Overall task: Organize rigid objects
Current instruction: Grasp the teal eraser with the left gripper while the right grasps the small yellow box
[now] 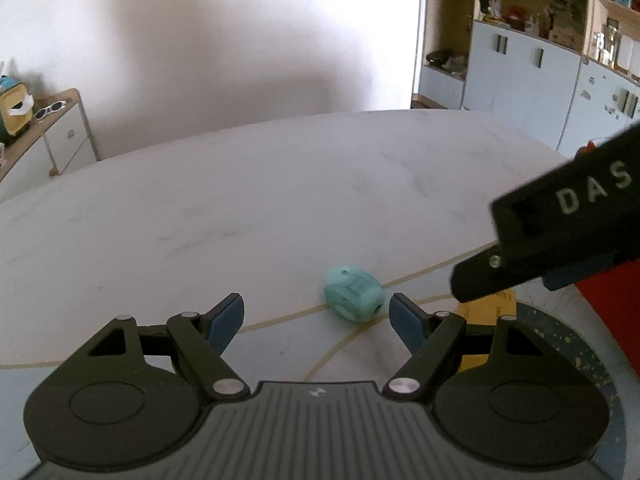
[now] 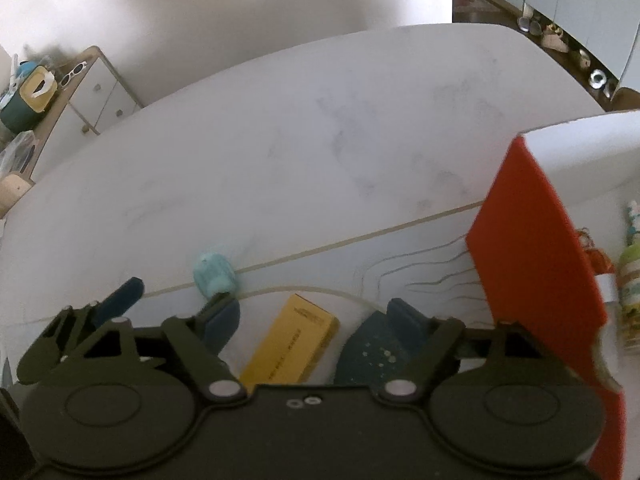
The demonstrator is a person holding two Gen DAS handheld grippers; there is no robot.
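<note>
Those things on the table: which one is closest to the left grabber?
The small teal block. It lies just ahead of the open left gripper, toward its right finger, while the yellow box sits farther right under the right gripper.

**Open table ahead, crowded toward 3 o'clock**

From 9 to 1 o'clock the table lies bare and wide, with free passage. The teal block sits at 12 o'clock just beyond the left tongs. At 3 o'clock the red box stands tall, blocking that side. The yellow box lies between the spread fingers of the right tongs.
</note>
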